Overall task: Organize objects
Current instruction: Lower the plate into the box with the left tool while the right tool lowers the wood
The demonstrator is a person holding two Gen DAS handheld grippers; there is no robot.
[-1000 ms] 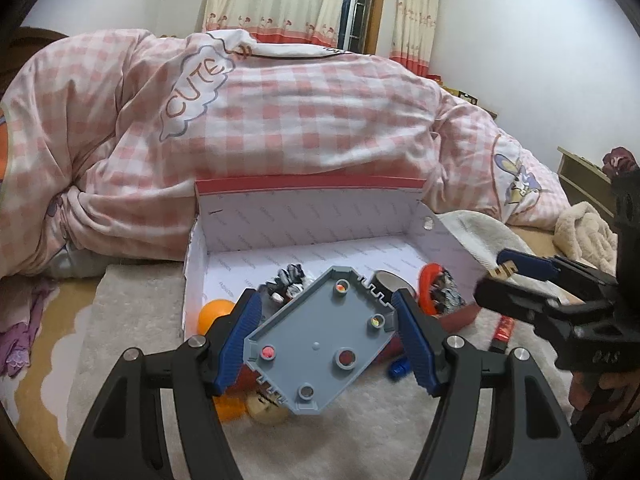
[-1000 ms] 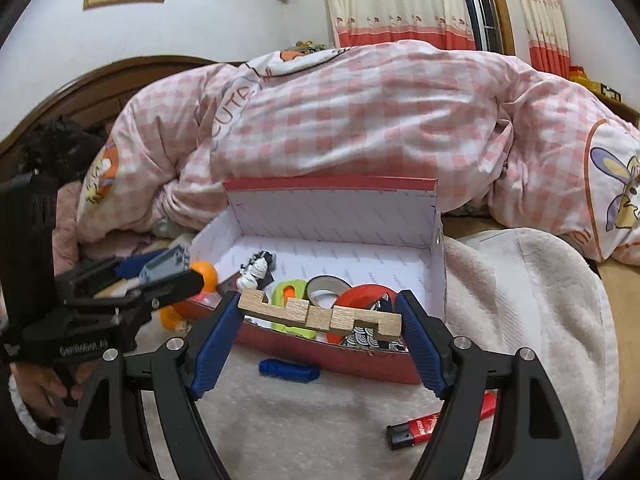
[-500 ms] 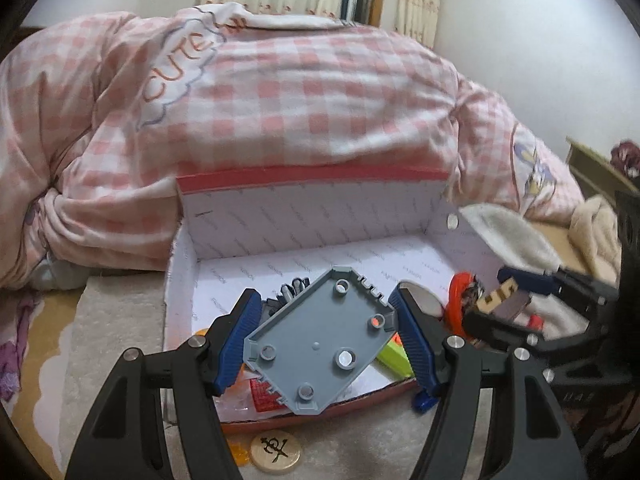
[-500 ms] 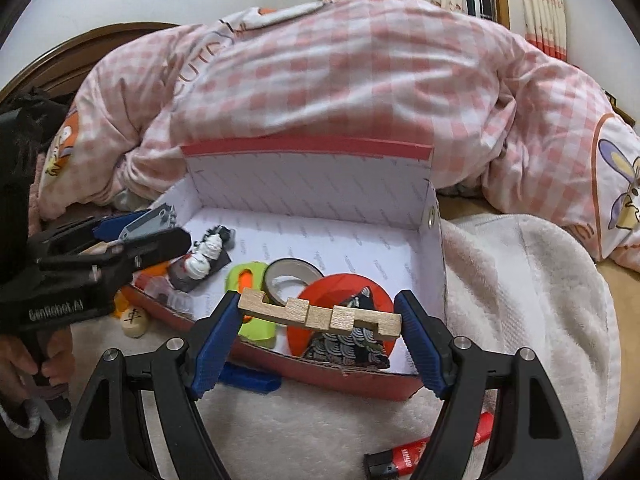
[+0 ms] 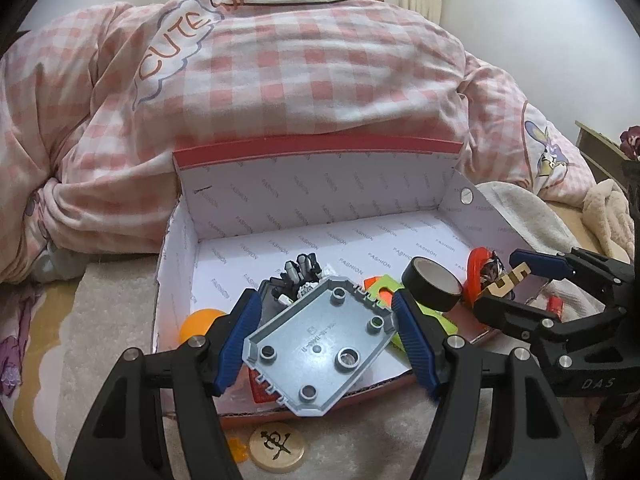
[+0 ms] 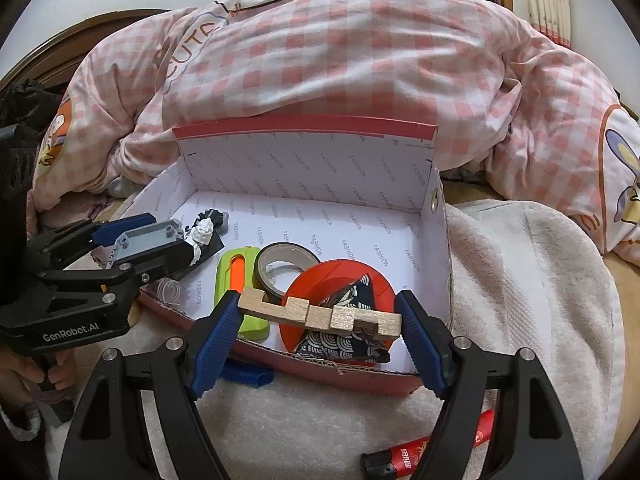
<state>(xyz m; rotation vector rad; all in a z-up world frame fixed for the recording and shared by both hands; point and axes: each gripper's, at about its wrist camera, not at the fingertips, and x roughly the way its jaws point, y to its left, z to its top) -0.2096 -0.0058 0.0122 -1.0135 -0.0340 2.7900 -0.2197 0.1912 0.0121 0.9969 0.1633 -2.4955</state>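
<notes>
My left gripper [image 5: 326,336] is shut on a grey studded plastic plate [image 5: 320,344] and holds it over the front left of the open red cardboard box [image 5: 320,208]. My right gripper [image 6: 320,320] is shut on a notched wooden puzzle piece [image 6: 320,314] over the box's front right part [image 6: 304,204]. The right gripper also shows in the left wrist view [image 5: 508,284], and the left gripper in the right wrist view [image 6: 136,240]. In the box lie a black tape roll [image 6: 286,266], a green and orange cutter [image 6: 236,280], a red disc [image 6: 340,284] and a black-white figure [image 6: 206,230].
A round wooden chess piece [image 5: 277,450] and an orange ball [image 5: 198,322] lie by the box's front left. A blue cylinder [image 6: 246,374] and a red lighter [image 6: 420,452] lie on the white towel [image 6: 520,280] in front. A pink checked quilt [image 5: 300,72] rises behind.
Both grippers have moved forward and lower, from in front of the box to over its front edge, each still holding its piece.
</notes>
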